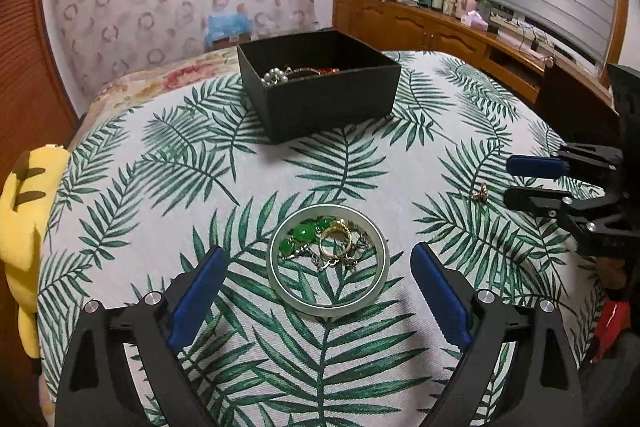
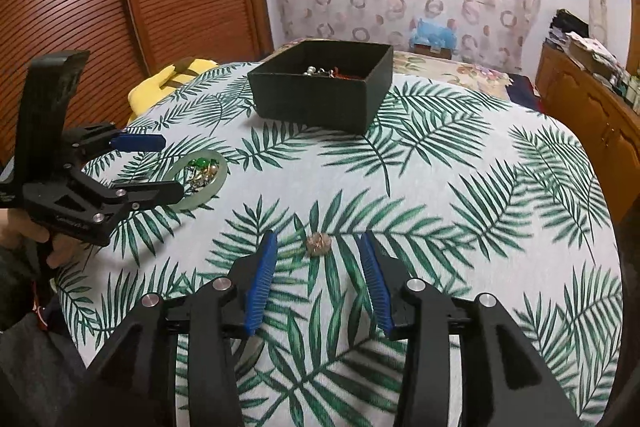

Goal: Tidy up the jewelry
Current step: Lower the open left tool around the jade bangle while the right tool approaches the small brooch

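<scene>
A pale green bangle (image 1: pixel 316 301) lies on the leaf-print cloth (image 1: pixel 160 211), ringing a small heap of green-stone pieces (image 1: pixel 304 233) and a gold ring (image 1: pixel 336 241). My left gripper (image 1: pixel 319 251) is open, one blue pad on each side of the bangle and clear of it. A small gold ornament (image 2: pixel 319 245) lies on the cloth just ahead of my right gripper (image 2: pixel 317 235), which is open with its pads apart from it. From the right wrist view, the left gripper (image 2: pixel 173 165) hovers over the bangle (image 2: pixel 219 167). A black box (image 1: pixel 320 103) behind holds pearls (image 1: pixel 274 78).
A yellow plush toy (image 1: pixel 24 211) lies at the cloth's left edge. A wooden cabinet (image 1: pixel 440 31) with bottles runs along the right wall, and slatted wooden doors (image 2: pixel 80 7) stand on the left. A person's hand (image 2: pixel 24 231) holds the left gripper.
</scene>
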### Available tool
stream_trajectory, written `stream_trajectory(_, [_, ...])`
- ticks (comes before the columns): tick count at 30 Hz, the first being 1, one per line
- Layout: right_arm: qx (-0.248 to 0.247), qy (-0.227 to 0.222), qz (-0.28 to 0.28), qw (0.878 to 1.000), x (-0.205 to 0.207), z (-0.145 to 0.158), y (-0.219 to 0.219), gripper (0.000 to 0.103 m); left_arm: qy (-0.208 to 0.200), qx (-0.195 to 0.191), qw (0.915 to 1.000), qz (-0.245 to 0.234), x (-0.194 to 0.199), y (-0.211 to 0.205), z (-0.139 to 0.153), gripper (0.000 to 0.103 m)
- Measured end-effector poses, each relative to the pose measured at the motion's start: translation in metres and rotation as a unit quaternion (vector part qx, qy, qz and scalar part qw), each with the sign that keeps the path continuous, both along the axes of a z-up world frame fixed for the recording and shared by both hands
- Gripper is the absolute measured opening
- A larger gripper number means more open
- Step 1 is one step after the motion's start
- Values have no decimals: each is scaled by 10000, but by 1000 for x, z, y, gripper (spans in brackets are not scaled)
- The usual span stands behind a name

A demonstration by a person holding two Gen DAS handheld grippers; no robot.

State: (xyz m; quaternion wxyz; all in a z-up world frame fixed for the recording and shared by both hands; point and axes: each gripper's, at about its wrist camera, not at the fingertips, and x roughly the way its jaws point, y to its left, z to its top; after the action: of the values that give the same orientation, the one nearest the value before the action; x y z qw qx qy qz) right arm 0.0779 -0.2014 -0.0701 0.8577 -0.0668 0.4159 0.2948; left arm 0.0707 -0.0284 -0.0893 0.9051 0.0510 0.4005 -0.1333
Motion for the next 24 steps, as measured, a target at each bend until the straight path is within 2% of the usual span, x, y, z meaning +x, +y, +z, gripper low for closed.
stream_trajectory(4, [42, 119, -67, 9999, 0, -6, -5, 46, 79, 47, 10000, 3, 2, -1, -5, 89])
stream_trajectory(10, [119, 63, -107, 9999, -2, -7, -8, 46, 271, 188, 9995, -3, 7, -8, -16, 90])
stream_trajectory(18, [159, 32, -141, 9998, -3, -7, -11, 46, 315, 306, 9990, 62, 11, -12, -18, 94])
stream_trajectory(24, [36, 5, -82, 10000, -5, -9, -7, 46, 312, 308, 9990, 74, 11, -12, -18, 92])
